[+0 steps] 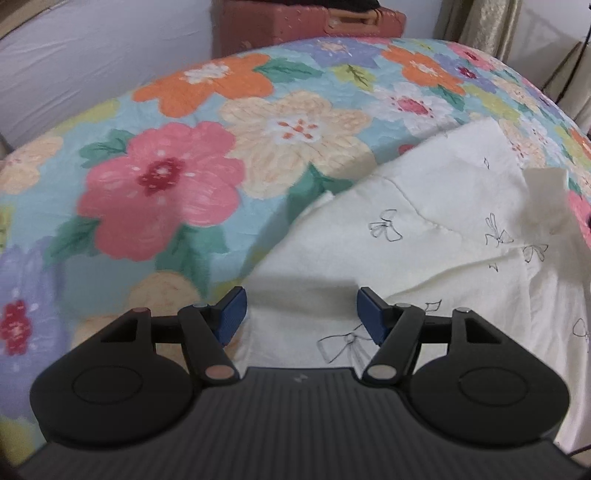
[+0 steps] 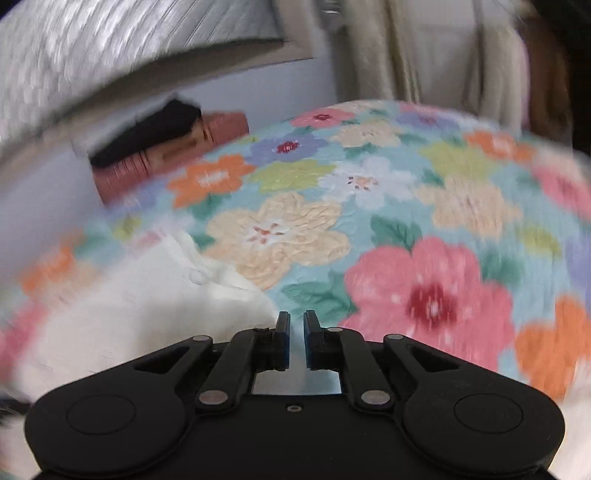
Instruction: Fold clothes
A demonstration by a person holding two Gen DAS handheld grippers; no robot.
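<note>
The cream cotton garment printed with small black line-drawn bows (image 1: 424, 236) lies spread and rumpled over the lower right of the left wrist view, on a quilted bedspread patterned with large pink, orange and cream flowers on pale blue (image 1: 177, 177); in the right wrist view the same cloth shows as a pale blurred mass at the lower left (image 2: 122, 306), with a small clear button near its upper edge. The left gripper (image 1: 300, 314) hangs over the near edge of the garment with its blue-padded jaws spread wide and nothing between them; the right gripper (image 2: 296, 332) sits over the bedspread just beside the cloth's edge, its jaws drawn to a narrow slit, and no fabric shows in that slit. By my reading the fold is at its start, or between folds, since the cloth is unfolded and neither tool has hold of it; the next move likely calls for the left jaws to drop onto the hem below them and pinch, while the right reopens and finds a matching edge. Beyond the bed, a reddish-brown ribbed suitcase (image 1: 306, 26) stands at the top centre of the left view against a pale wall; beige curtains (image 1: 476, 26) hang at the upper right.
</note>
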